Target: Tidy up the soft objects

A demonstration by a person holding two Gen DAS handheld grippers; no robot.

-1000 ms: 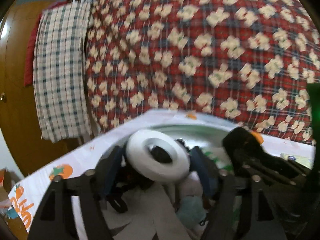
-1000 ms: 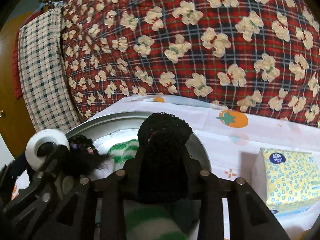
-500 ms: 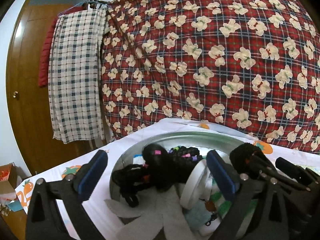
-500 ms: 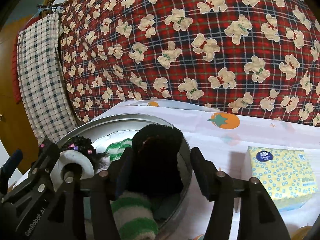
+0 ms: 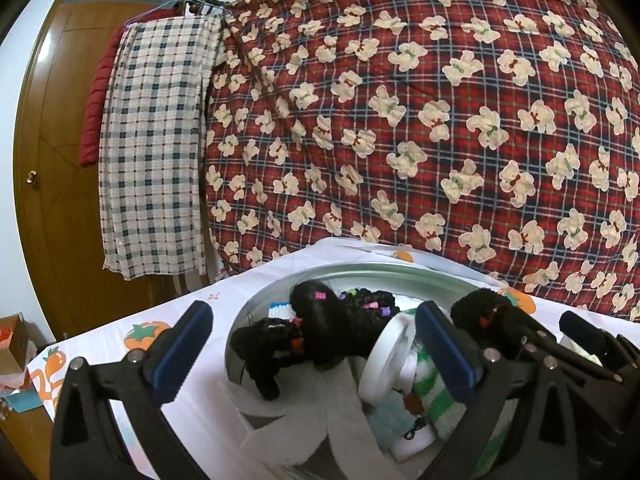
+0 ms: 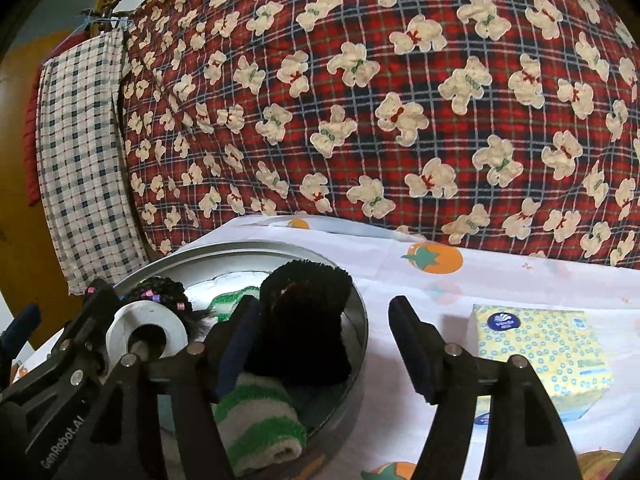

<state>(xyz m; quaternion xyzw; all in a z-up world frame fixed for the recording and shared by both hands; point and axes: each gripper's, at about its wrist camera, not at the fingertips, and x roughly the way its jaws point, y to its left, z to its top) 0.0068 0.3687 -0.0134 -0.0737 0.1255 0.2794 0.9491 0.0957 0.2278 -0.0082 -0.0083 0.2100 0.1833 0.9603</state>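
Both grippers hovered over the round metal basin (image 5: 362,270) on the desk (image 6: 500,280), and the step in hand looked like the letting-go after a drop: the soft things already lay inside the basin. The left gripper (image 5: 316,354) stood with its fingers at their widest and nothing between the blue pads; below the gap lay the black braided hairpiece (image 5: 332,328) with its coloured bands, a white ring (image 5: 386,364) leaning against it, and a pale cloth (image 5: 320,412) spilling over the near rim. The right gripper (image 6: 326,346) had its fingers opening, at a middling gap. The black woolly hat (image 6: 306,320) sat just beside the left finger pad, apparently not pressed by it, resting on the green-and-white striped towel (image 6: 256,424) inside the basin.

Judging by this, the next move called for drawing both grippers up and clear of the basin without snagging the hat or the hairpiece, then finding whatever soft thing remained outside.

The right wrist view alone showed the yellow tissue box (image 6: 540,356) standing on the desk well apart from the basin, on its right; it might be the next candidate. The left wrist view alone showed the pale cloth, a light blue item beneath the ring, and the checked towel (image 5: 154,148) hanging by the wooden door (image 5: 52,184).
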